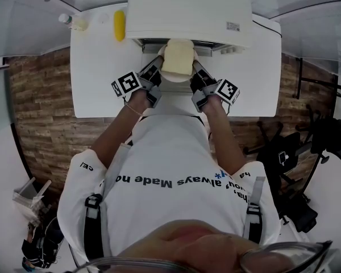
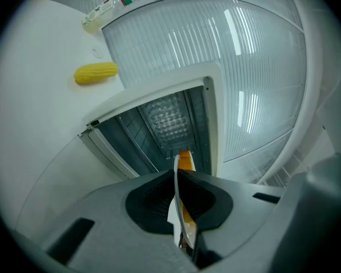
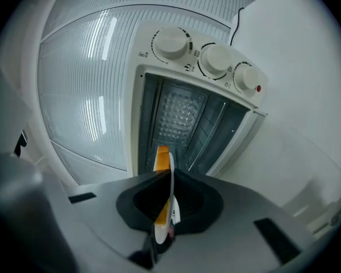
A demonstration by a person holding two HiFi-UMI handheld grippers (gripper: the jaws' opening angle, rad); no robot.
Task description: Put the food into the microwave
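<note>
Left gripper (image 1: 155, 68): my fingers are nearly together, clamped on the left rim of the white plate (image 1: 174, 79). In the left gripper view the rim (image 2: 176, 182) runs edge-on straight through the narrow gap between the pads.
Right gripper (image 1: 196, 69): same narrow grip, on the plate's right rim. The right gripper view shows the thin white edge (image 3: 171, 182) pinched between the pads.
Plate: carried between my two grippers, roughly level, with nothing else touching it that I can see.
Bread slice (image 1: 178, 57): lies flat on the plate, covering most of it. Its orange crust shows beside the rim in both gripper views (image 2: 185, 160) (image 3: 161, 158).
Slice direction: close to square; the slightly longer side appears to run from me toward the oven opening, rounded end farthest from me.
Position: right at the mouth of the open microwave (image 1: 187, 10), above the white table (image 1: 96, 78). I cannot tell whether the far rim has crossed the threshold.
Microwave cavity (image 2: 167, 118): open, dark, straight ahead of both sets of fingers, with three knobs (image 3: 217, 58) beside it.
Elsewhere on the table: an ear of corn (image 1: 120, 25) and a clear bottle (image 1: 73, 20) to the left of the microwave, well apart from the plate.
</note>
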